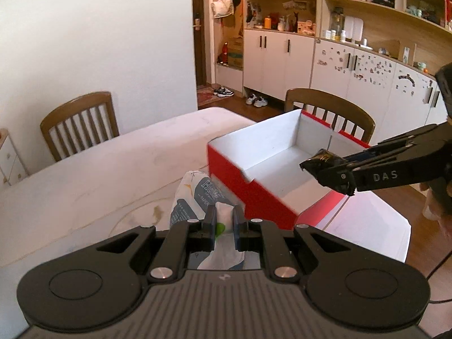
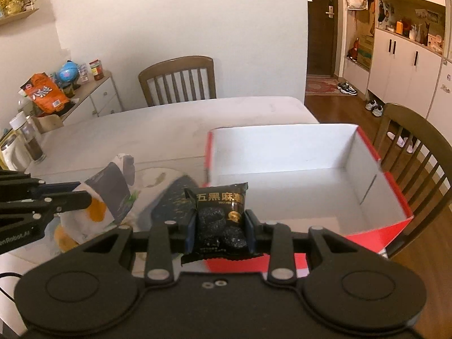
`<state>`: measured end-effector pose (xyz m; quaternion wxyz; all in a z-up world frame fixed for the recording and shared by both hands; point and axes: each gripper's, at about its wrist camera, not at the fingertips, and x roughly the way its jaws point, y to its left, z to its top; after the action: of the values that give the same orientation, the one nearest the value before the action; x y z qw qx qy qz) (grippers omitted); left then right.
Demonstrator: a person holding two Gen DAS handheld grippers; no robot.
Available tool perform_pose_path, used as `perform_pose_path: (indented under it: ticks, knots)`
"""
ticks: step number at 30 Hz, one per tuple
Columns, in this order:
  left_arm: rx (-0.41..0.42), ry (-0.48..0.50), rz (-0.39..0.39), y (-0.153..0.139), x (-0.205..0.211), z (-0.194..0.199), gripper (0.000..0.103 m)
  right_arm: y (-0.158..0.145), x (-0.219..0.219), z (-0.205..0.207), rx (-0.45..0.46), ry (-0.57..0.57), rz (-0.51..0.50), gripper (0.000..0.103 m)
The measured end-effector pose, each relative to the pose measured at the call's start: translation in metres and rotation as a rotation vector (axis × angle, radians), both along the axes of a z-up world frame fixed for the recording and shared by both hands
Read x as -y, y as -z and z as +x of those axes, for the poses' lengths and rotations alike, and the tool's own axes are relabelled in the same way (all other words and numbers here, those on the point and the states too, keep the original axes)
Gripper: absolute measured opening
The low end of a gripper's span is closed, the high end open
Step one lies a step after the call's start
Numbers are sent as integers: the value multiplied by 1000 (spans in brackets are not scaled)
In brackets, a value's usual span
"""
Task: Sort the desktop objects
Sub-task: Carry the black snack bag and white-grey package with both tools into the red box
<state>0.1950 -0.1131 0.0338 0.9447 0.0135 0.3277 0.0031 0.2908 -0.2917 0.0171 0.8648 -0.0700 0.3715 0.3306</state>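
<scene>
Nearest in the left wrist view, the left gripper has its jaws pinched almost together on the tail of a soft tissue pack, white and grey-blue with printed lettering, which hangs forward above the white table. Pale stains mark the tabletop near the pack. Right of it stands the open red box with white inner walls, nothing visible inside it, sitting near the table's right edge. Further right, the right gripper reaches in over the box's near corner, its jaws closed partway on a black snack packet.

From the right wrist view, that packet, black with gold and white characters, is clamped by its sides between the pads, just short of the box's near wall. To its left a dark flat packet lies on the table, and further left the tissue pack hangs from the other gripper.

Around the table: a low cabinet at far left carrying an orange bag and jars, a wooden chair against the white wall, a dark door beyond, another wooden chair at the right, and white cupboards with open shelves along the far right wall, shoes on the wood floor below.
</scene>
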Motion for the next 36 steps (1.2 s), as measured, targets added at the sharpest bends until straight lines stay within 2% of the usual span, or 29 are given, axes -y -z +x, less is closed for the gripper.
perform_pose_path:
  ticks: [11,14,20,24,26,30,32,34,36]
  knots:
    - [51,87,46,-21,44,55,11,7,34,47,-4,-27,-33,33]
    - [60,104,32,-26,50,73,11,7,38,59,7,-39,-50,33]
    - [49,144,-81,-30,50,110,11,12,45,81,6,-44,-66,33]
    - [-22,156,-212,-15,41,139,11,17,48,92,-3,-43,-80,33]
    - [-58,151,-240,-4,38,152,11,23,48,100,-18,-46,-94,33]
    - [-113,152,-206,18,42,175,11,35,42,109,-31,-61,-125,33]
    - [-142,163,-161,29,47,186,11,43,38,115,-35,-58,-141,33]
    - [-169,180,-106,38,54,191,11,51,35,122,-36,-56,-163,33]
    - [-193,203,-16,47,64,197,11,60,31,129,-48,-59,-182,33]
